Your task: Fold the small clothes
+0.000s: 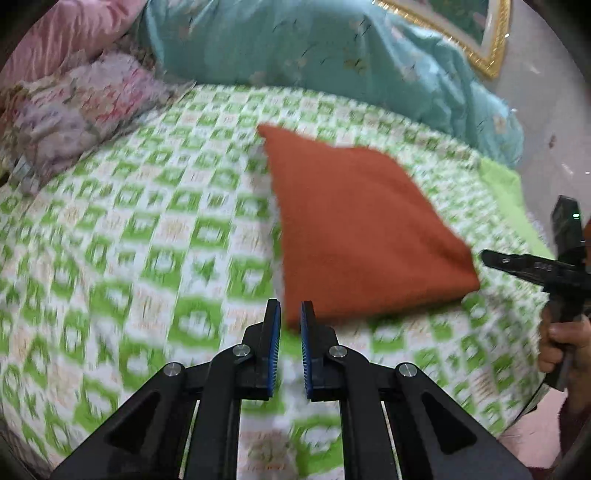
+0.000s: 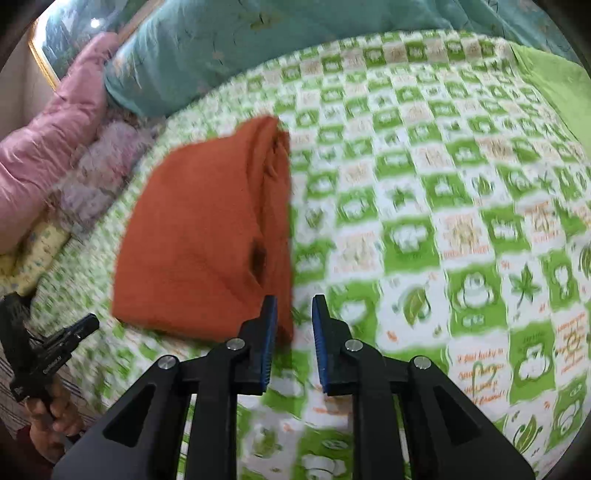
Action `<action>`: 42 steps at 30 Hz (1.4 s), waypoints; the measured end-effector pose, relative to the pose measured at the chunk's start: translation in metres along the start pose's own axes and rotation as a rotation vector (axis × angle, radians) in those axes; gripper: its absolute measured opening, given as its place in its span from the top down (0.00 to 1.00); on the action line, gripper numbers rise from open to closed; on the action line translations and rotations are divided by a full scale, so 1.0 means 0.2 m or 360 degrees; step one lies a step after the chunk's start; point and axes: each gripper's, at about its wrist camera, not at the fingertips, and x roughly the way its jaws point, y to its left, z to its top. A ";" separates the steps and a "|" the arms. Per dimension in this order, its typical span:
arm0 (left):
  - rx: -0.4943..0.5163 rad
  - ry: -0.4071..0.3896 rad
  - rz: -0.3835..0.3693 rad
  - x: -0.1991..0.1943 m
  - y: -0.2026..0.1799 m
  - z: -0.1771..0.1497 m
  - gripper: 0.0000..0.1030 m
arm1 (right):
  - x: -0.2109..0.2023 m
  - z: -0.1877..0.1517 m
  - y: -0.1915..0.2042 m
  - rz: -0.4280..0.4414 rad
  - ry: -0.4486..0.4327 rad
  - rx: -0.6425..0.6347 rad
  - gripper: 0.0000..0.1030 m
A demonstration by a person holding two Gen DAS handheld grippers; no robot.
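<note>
A rust-orange cloth point(image 1: 362, 229) lies folded into a rough rectangle on the green-and-white checked bedspread point(image 1: 147, 229). In the right wrist view the orange cloth point(image 2: 199, 236) shows stacked layers along its right edge. My left gripper point(image 1: 291, 310) is open a little and empty, just short of the cloth's near left corner. My right gripper point(image 2: 294, 304) is open and empty, just short of the cloth's near right corner. The right gripper also shows at the right edge of the left wrist view point(image 1: 487, 255), and the left gripper at the left edge of the right wrist view point(image 2: 90, 322).
A teal quilt point(image 1: 332, 55) lies bunched along the head of the bed. A pink quilt point(image 1: 62, 33) and a floral pillow point(image 1: 77, 110) sit at the far left. A gold-framed picture point(image 1: 476, 33) hangs behind. The bed's edge point(image 1: 517, 206) drops off at the right.
</note>
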 end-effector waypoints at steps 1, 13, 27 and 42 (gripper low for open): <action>0.0004 -0.0021 -0.0029 0.01 -0.01 0.04 0.89 | 0.01 0.03 0.02 0.0019 -0.0001 -0.0001 0.80; 0.0040 0.0081 -0.0165 0.33 -0.10 0.26 0.85 | 0.45 0.42 0.09 0.0070 0.0124 0.0019 0.72; -0.0005 0.0118 -0.0143 0.35 -0.05 0.21 0.79 | 0.47 0.41 0.01 -0.0043 0.0084 0.0060 0.52; 0.0031 0.0212 -0.0196 0.31 -0.06 0.01 0.81 | 0.31 -0.02 0.04 0.0104 0.0218 -0.0002 0.82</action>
